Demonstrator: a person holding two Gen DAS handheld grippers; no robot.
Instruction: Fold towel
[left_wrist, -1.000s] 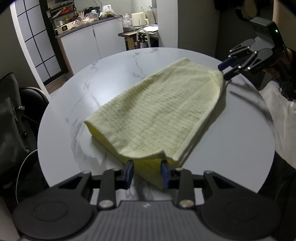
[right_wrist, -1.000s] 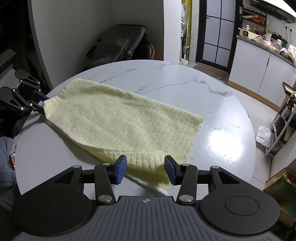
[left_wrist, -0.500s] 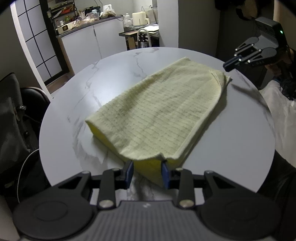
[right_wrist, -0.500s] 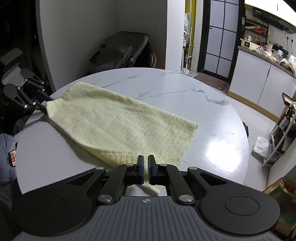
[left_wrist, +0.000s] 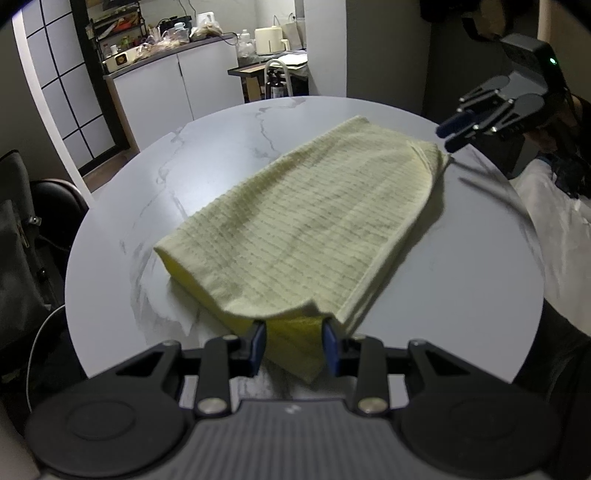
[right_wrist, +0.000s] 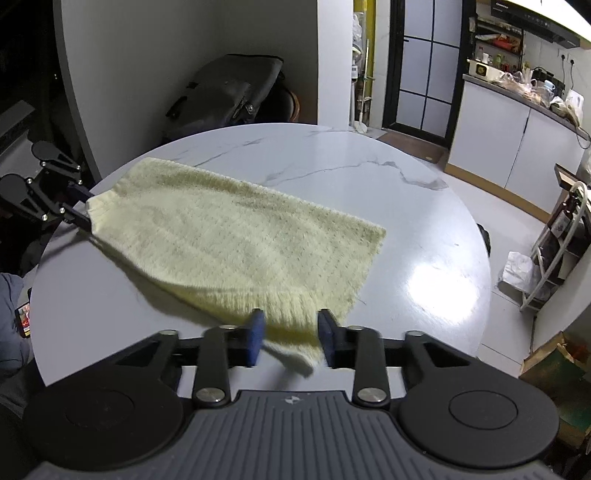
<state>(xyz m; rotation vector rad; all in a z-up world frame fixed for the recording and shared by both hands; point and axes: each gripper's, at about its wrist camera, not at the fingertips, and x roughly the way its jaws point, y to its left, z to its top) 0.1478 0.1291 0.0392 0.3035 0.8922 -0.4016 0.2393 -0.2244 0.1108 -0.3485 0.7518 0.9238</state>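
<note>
Right hand-held gripper (right_wrist: 290, 341) jaws just opened, apart, towel (right_wrist: 236, 243) corner loose between them at 6 o'clock. Left hand-held gripper (left_wrist: 294, 345) jaws apart around opposite corner. Towel folded on table (right_wrist: 424, 229). Risk: ungripped corners slip, fold skews.

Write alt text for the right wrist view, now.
A pale yellow towel, folded over, lies across a round marble table, its near corner between the open jaws of the right gripper, which have just been opening. The left gripper sits at the towel's far-left corner; a kitchen counter is behind.
</note>
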